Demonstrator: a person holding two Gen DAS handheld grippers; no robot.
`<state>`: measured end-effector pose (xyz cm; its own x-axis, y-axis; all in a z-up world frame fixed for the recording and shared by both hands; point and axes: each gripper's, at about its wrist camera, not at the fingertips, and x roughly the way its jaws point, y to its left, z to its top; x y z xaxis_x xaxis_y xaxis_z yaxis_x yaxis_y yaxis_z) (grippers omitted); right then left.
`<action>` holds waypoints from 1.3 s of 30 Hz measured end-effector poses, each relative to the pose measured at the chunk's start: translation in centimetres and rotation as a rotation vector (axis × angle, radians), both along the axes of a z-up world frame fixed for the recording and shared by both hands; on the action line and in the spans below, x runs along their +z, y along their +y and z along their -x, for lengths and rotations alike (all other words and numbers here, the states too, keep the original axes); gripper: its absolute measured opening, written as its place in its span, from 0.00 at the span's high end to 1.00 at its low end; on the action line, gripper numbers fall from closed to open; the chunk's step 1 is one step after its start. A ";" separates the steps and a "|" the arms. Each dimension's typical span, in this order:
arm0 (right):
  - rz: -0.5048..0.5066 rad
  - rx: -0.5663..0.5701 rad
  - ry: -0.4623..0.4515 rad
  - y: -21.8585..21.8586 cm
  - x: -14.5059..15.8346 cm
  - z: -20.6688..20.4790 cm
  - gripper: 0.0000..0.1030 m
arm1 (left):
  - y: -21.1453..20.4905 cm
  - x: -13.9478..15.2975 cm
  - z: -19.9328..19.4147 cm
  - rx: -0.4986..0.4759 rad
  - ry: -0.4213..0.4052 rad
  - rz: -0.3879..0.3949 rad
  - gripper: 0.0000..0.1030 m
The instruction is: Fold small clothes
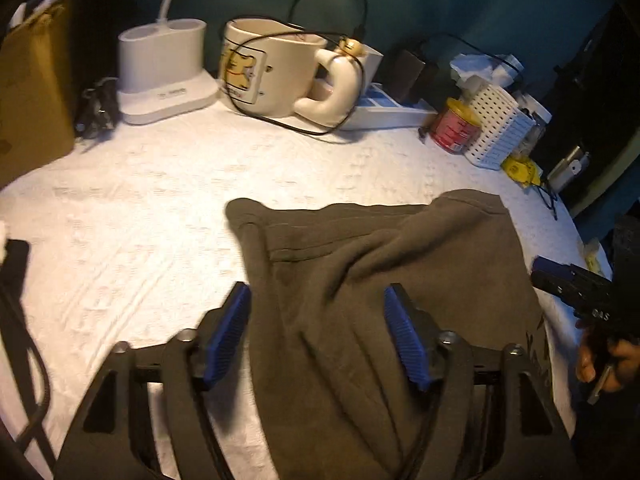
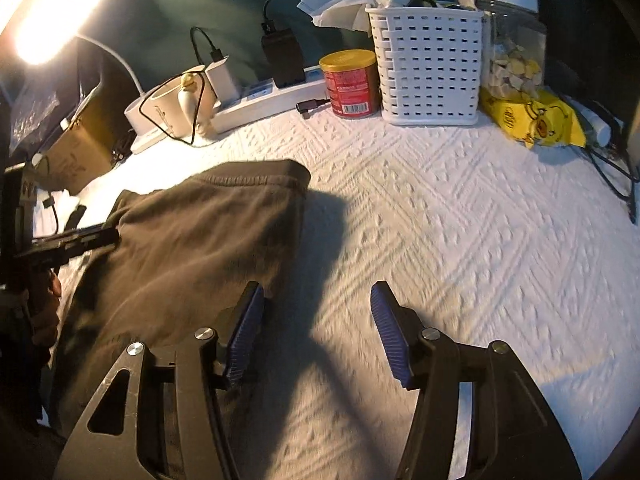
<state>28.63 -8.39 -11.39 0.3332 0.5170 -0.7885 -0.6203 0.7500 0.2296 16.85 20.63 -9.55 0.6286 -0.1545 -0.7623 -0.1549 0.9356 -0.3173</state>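
While both sets of jaws stand wide and empty, the left gripper point(image 1: 316, 332) straddles the olive garment point(image 1: 360, 280) on the worktop point(image 1: 140, 208); the right gripper point(image 2: 316, 328) hangs beside its edge. A fold looks just laid; next, regrasp for another.

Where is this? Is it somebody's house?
Probably yes, a room at home. A table with a white textured cloth stands against a dark green wall, crowded with a big bear mug, a desk lamp base and a power strip, with brown clothing laid out for folding.
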 end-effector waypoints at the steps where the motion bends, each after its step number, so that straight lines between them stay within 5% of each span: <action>1: -0.010 0.003 0.002 0.2 0.0 -0.2 0.43 | -0.2 0.0 -0.2 -0.008 0.003 0.001 0.22; 13: -0.066 0.046 -0.005 3.0 -0.9 -1.6 0.43 | -4.5 -0.1 -2.2 -0.148 0.031 -0.087 0.22; 17: -0.079 0.067 -0.006 3.9 -1.0 -1.4 0.43 | -5.7 0.0 -2.0 -0.179 0.019 -0.137 0.35; 26: -0.057 0.135 -0.066 6.0 -1.1 0.3 0.43 | -6.5 0.0 -1.8 -0.214 -0.020 -0.096 0.64; 30: -0.045 0.159 -0.075 6.6 -1.1 0.7 0.54 | -7.5 0.0 -1.7 -0.232 -0.033 -0.102 0.68; 34: -0.053 0.181 -0.072 6.7 -1.1 1.0 0.80 | -7.9 0.0 -1.5 -0.230 -0.043 -0.111 0.71; 39: -0.056 0.195 -0.109 6.7 -0.7 1.8 0.83 | -8.1 0.2 -1.0 -0.223 -0.050 -0.110 0.74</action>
